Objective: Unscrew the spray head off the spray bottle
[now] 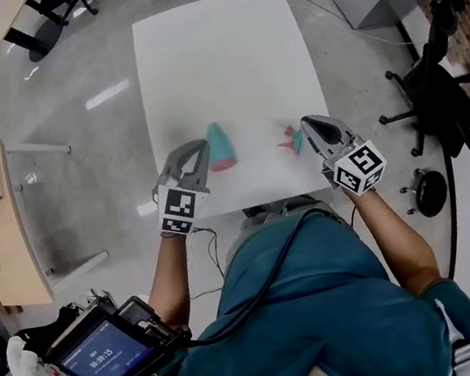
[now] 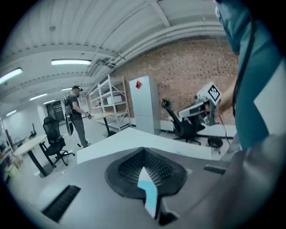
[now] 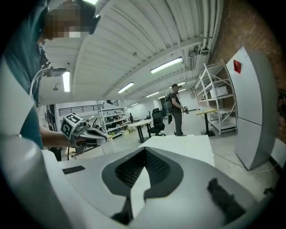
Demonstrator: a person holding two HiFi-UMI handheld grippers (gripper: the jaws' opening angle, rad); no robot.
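Note:
A teal spray bottle with a pink end lies on the white table near its front edge. A small pink and teal spray head lies apart from it, to the right. My left gripper hovers just left of the bottle, tips close to it, jaws shut and empty. The right gripper sits just right of the spray head, also shut on nothing. In the left gripper view the jaws meet at the tips, with a sliver of teal behind them. The right gripper view shows its jaws closed too.
A black office chair stands on the floor at the right and a wooden desk at the left. A handheld device with a screen hangs at my lower left. A person stands far off by shelving.

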